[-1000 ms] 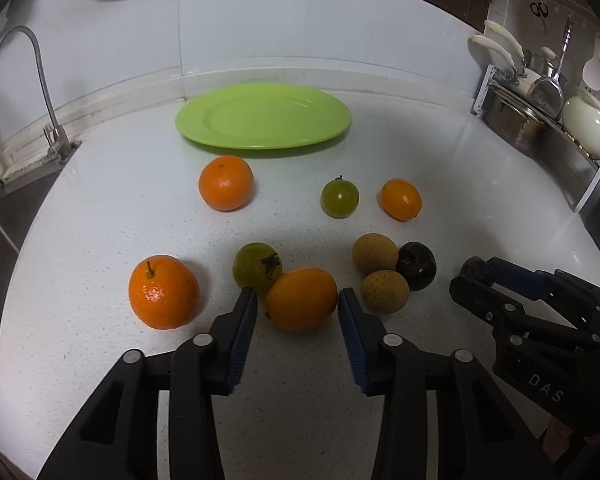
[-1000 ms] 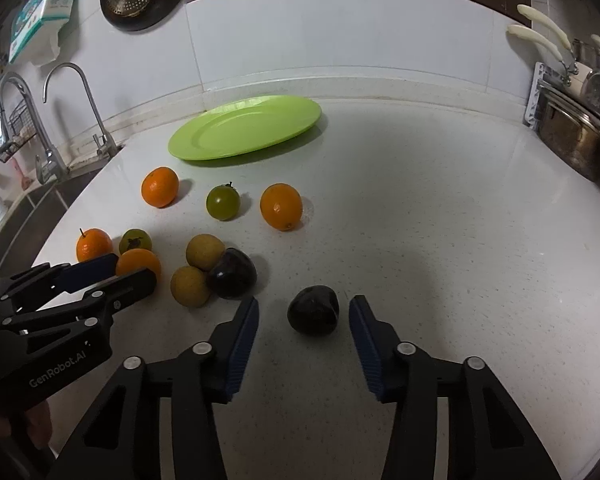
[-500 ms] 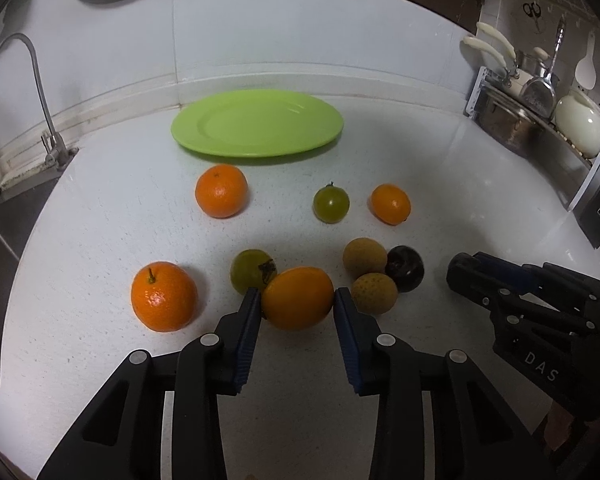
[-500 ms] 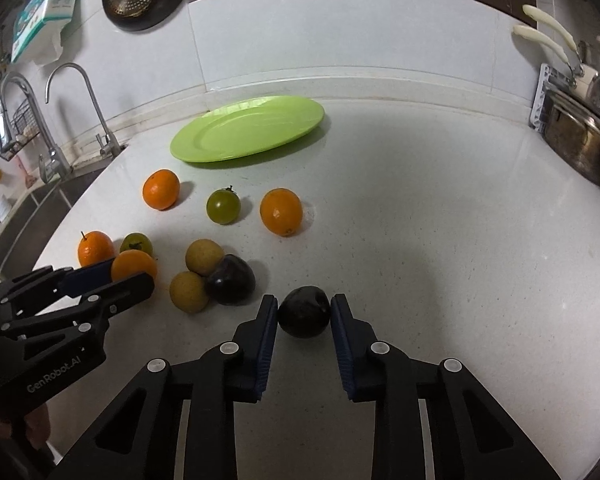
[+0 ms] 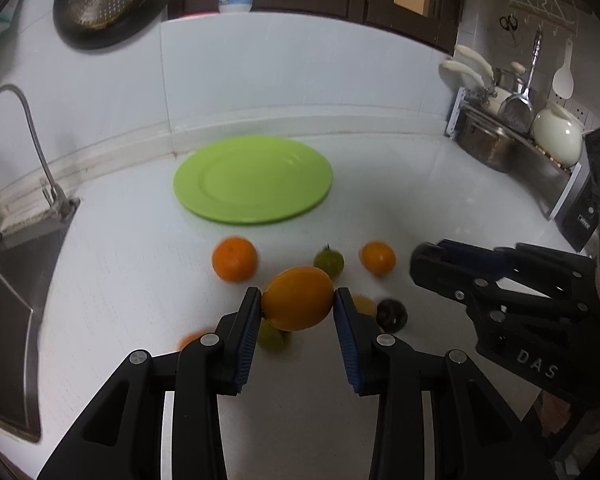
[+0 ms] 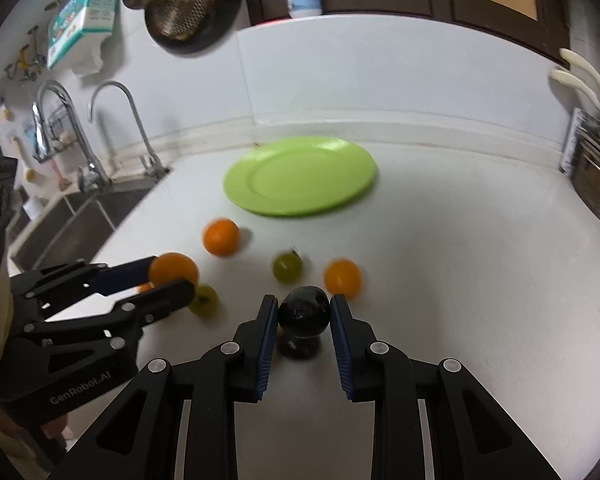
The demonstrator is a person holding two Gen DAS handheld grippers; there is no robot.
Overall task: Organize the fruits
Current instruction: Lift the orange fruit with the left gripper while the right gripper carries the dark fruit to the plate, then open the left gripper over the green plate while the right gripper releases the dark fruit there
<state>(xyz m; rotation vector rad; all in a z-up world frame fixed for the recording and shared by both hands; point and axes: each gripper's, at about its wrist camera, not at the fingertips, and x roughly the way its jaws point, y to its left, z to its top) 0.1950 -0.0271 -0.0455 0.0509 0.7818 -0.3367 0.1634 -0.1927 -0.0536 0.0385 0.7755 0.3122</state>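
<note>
So the big orange fruit (image 5: 298, 298) is pinched right between the blue pads of the left gripper (image 5: 296, 312), both pads touching its sides, and it's up off the white counter (image 5: 140, 280) with other fruit showing underneath it. Same deal on the other side: the dark purple fruit (image 6: 304, 312) sits squeezed between the pads of the right gripper (image 6: 304, 316), lifted, with its shadow on the counter right below.

The green plate (image 5: 253, 180) is further back near the wall, nothing on it. Between plate and grippers there's a mandarin (image 5: 234, 260), a green fruit (image 5: 329, 263) and a smaller orange one (image 5: 377, 257), all loose on the counter.

The left camera catches another dark fruit (image 5: 392, 315) down on the counter just right of its gripper, plus a tan one half hidden behind the right pad; the right camera doesn't show those. The right camera does show the left gripper from the side, orange fruit at its tip, and a yellow-green fruit (image 6: 205, 300) just below it.

Both grippers point forward toward the plate, side by side, roughly level. Everything on the counter is a bit blurry.
</note>
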